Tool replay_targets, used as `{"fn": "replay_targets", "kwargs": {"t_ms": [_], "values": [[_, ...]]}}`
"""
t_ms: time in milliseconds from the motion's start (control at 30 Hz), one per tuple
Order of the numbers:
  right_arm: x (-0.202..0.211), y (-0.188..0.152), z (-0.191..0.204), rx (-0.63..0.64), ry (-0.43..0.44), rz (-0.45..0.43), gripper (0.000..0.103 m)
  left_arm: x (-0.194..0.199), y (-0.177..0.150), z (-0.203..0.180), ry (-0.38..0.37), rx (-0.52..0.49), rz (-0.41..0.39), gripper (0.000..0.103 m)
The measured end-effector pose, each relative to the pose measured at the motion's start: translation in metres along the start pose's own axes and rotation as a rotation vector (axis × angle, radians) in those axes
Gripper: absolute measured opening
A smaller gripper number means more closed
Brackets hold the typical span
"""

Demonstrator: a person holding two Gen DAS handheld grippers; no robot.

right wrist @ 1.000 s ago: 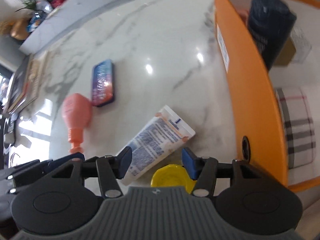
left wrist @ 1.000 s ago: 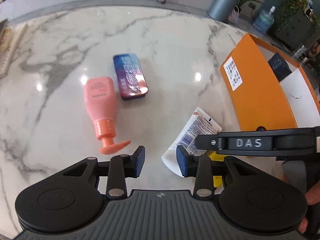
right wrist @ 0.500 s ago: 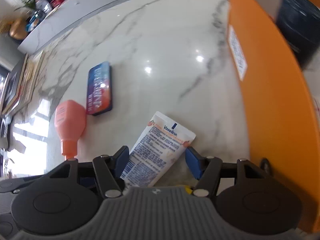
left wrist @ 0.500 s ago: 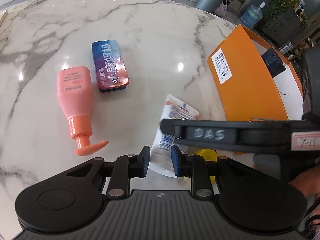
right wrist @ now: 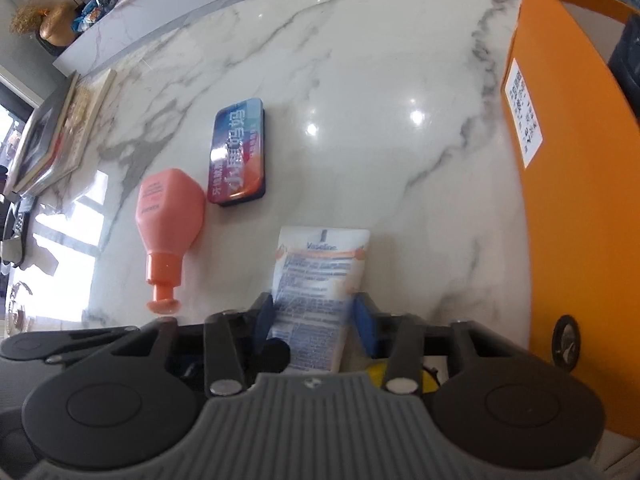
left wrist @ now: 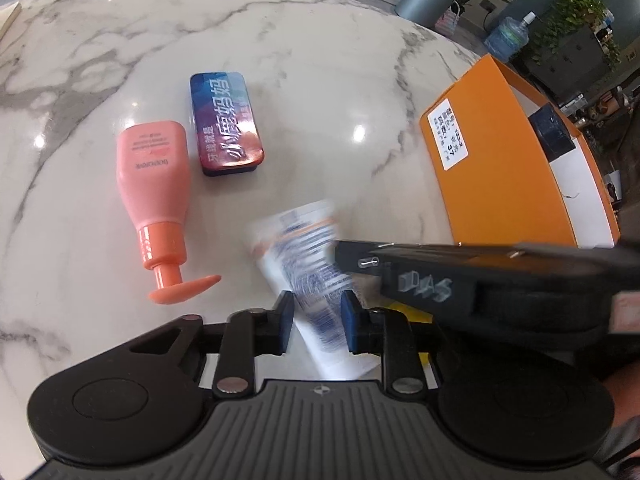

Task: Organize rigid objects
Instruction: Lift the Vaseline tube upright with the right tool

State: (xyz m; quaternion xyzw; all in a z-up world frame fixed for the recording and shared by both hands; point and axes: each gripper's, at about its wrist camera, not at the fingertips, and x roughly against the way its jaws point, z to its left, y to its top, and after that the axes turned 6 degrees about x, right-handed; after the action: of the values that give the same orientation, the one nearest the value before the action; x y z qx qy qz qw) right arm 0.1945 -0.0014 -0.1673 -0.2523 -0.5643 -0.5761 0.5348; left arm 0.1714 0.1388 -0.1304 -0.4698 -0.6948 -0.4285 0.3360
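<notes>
A white Vaseline tube [right wrist: 320, 280] lies flat on the marble tabletop [right wrist: 360, 100], and both handheld grippers bear on it at once, apparently so that the slack, flat body is steadied at two places before it is carried to the orange box [right wrist: 580, 200]. The right gripper [right wrist: 314, 322] is clamped on the tube's lower half, its blue pads [right wrist: 366, 330] pressing either edge, with the crimped end pointing to twelve o'clock from the jaws and the yellow cap [right wrist: 428, 380] tucked beneath the gripper body at about five o'clock. In the left wrist view the left gripper [left wrist: 316, 320] stands narrow on the same tube, which runs from between its pads up toward twelve o'clock; the tube is motion-blurred there, but the pads meet its sides, so this reads as a second grip. The right gripper's black housing crosses that view at three o'clock. The tube thus sits directly between both sets of fingers, with no reach left to close. From the right gripper, the coral pump bottle [right wrist: 168, 216] lies on its side at ten o'clock and the blue tin [right wrist: 238, 152] at eleven o'clock, the two just beside each other and apart from the tube; the box wall rises at two to three o'clock, with a dark item [left wrist: 554, 136] already inside.
</notes>
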Motion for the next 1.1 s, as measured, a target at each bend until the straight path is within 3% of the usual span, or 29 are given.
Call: {"fn": "replay_targets", "kwargs": {"t_ms": [167, 267, 300, 333, 433, 567, 633, 933, 1100], "values": [[0.003, 0.008, 0.002, 0.017, 0.017, 0.034, 0.000, -0.001, 0.000, 0.005, 0.028, 0.040, 0.002, 0.031], [-0.002, 0.005, -0.005, -0.016, 0.051, 0.072, 0.010, -0.003, 0.000, 0.011, 0.035, 0.072, 0.015, 0.038], [-0.003, 0.005, -0.006, -0.018, 0.064, 0.079, 0.013, -0.003, 0.001, 0.012, 0.038, 0.082, 0.015, 0.035], [-0.004, 0.005, -0.007, -0.024, 0.075, 0.086, 0.023, -0.002, 0.000, 0.012, 0.053, 0.084, 0.008, 0.033], [-0.008, 0.006, -0.011, -0.044, 0.113, 0.115, 0.028, 0.001, -0.001, 0.012, 0.070, 0.075, 0.002, 0.022], [-0.016, 0.006, -0.007, -0.029, 0.150, 0.107, 0.032, -0.001, 0.001, 0.019, 0.050, 0.106, 0.015, 0.021], [-0.016, 0.008, -0.002, 0.002, 0.147, 0.094, 0.032, 0.000, 0.001, 0.019, 0.047, 0.105, 0.015, 0.019], [0.004, 0.005, 0.002, 0.077, 0.134, 0.038, 0.014, 0.009, -0.004, 0.018, 0.040, 0.109, -0.007, 0.016], [0.031, 0.001, 0.013, 0.170, 0.108, -0.038, 0.013, 0.028, -0.011, 0.014, 0.047, 0.077, -0.071, 0.018]]}}
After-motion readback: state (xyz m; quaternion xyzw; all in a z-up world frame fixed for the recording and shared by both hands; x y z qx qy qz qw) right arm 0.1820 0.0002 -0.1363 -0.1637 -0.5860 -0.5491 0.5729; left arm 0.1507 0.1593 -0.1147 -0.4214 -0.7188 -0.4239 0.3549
